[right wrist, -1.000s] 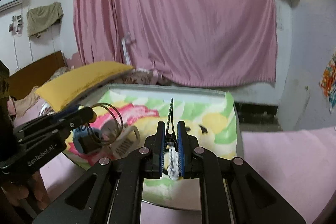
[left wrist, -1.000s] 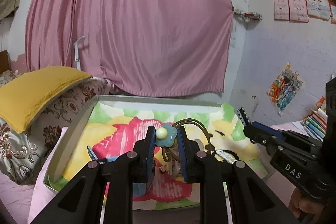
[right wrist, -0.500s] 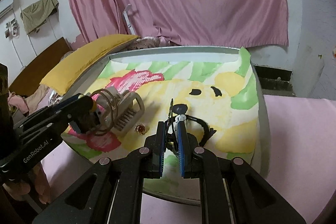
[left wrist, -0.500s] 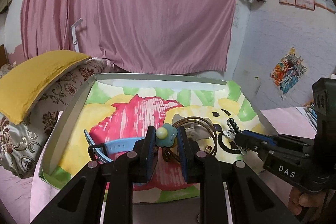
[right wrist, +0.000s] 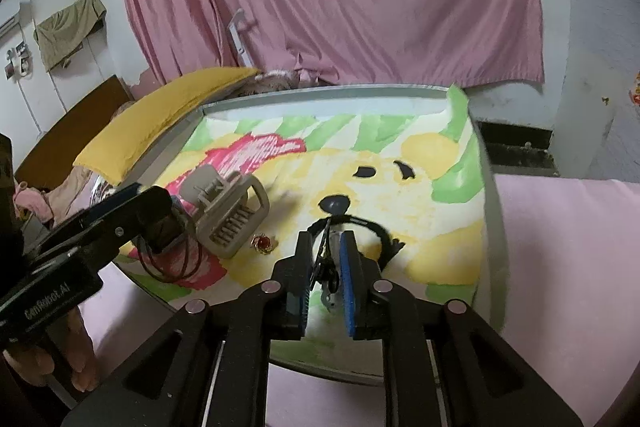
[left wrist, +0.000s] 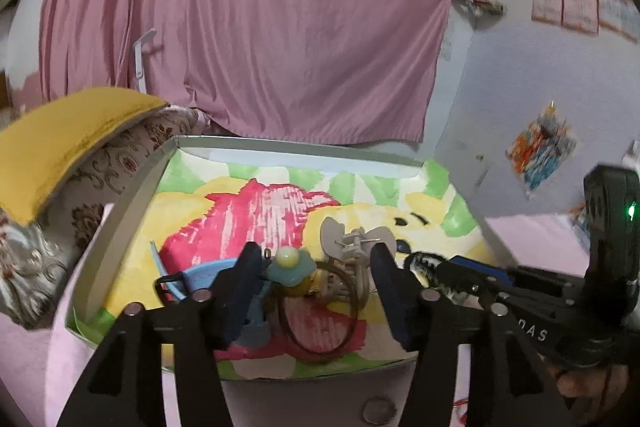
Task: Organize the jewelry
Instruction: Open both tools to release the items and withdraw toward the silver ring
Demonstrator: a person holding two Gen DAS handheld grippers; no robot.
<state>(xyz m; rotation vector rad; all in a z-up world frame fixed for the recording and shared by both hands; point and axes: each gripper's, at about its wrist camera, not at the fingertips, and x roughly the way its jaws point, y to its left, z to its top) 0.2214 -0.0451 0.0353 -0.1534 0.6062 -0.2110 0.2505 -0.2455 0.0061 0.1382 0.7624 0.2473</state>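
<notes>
Lettering comes first: "GenRobot.AI" runs along the black body of the left gripper point(right wrist: 160, 223) in the right wrist view, and "DAS" is readable on the right gripper point(left wrist: 430, 269) in the left wrist view.

Between the left gripper's fingers, whose jaws are spreading apart, sits a teal flower hair tie point(left wrist: 290, 267) with a pale bead at its centre; no pad presses on it. Thin brown bangles point(left wrist: 320, 311) lie just under and ahead of it, and a blue strap point(left wrist: 200, 273) lies by the left finger. Just beyond stands a beige claw hair clip point(left wrist: 352, 247).

Jaws of the right gripper are easing open too, with a black beaded bracelet point(right wrist: 360, 227) and its small silver clasp between the blue pads point(right wrist: 347, 279); whether the pads touch it cannot be told. A red-stoned ring point(right wrist: 264, 242) lies ahead to the left, near the claw clip.

Everything rests in a shallow grey tray point(right wrist: 492, 211) lined with a cartoon bear cloth point(right wrist: 420, 171), set on a pink bedsheet point(right wrist: 568, 247). Farther off are a yellow pillow point(left wrist: 60, 143) and a pink curtain point(left wrist: 248, 27).
</notes>
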